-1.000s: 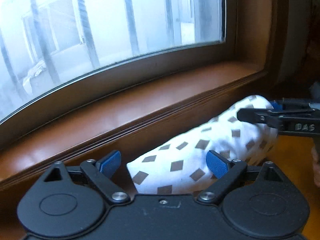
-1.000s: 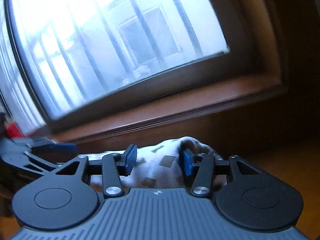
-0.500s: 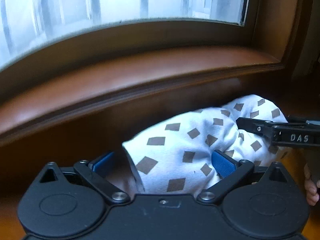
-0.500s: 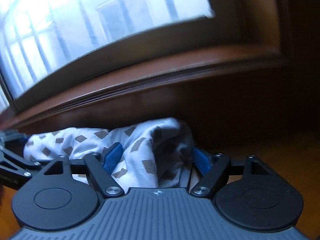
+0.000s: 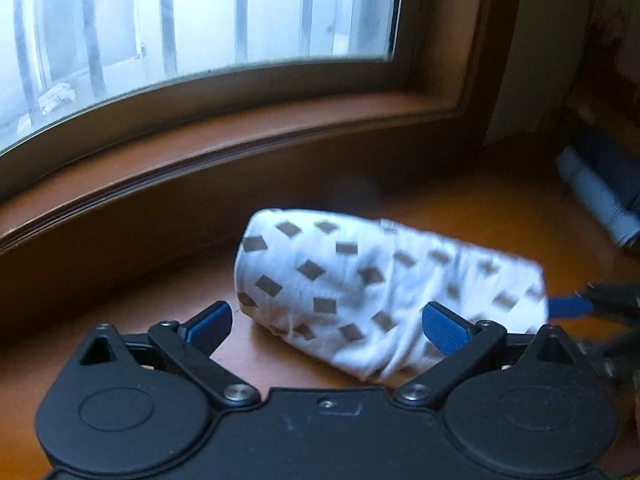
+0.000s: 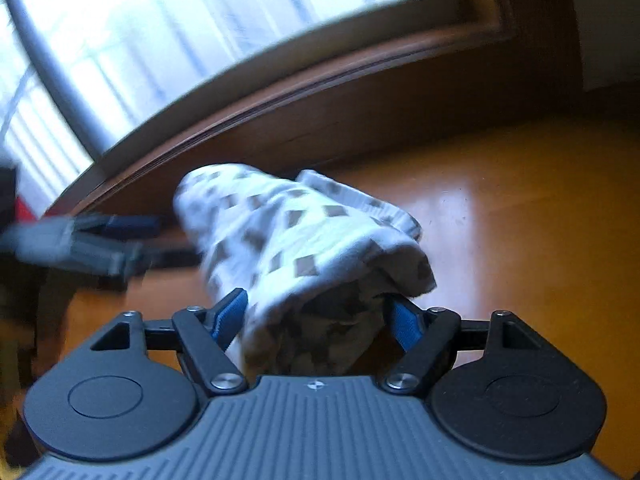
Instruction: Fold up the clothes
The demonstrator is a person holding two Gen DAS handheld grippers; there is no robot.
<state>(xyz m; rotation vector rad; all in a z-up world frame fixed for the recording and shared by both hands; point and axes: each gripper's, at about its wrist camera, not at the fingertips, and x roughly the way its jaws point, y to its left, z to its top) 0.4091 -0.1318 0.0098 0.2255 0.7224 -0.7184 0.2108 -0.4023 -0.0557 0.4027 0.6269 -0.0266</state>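
A white garment with brown squares lies rolled into a thick bundle on the orange-brown wooden surface. My left gripper is open just in front of it. Its right pad overlaps the bundle's near edge, and its left pad stands apart from the cloth. In the right wrist view the garment points its loose end at the camera. That end sits between the spread fingers of my open right gripper. The left gripper shows blurred at the far left.
A dark wooden window sill and a barred window run along the back. A grey and blue object lies at the right edge. Bare wood stretches to the right of the bundle.
The bundle has come down from in front of the sill and now rests on the wooden surface. My right gripper's fingers have spread wider around its end. Both views have tilted downward.
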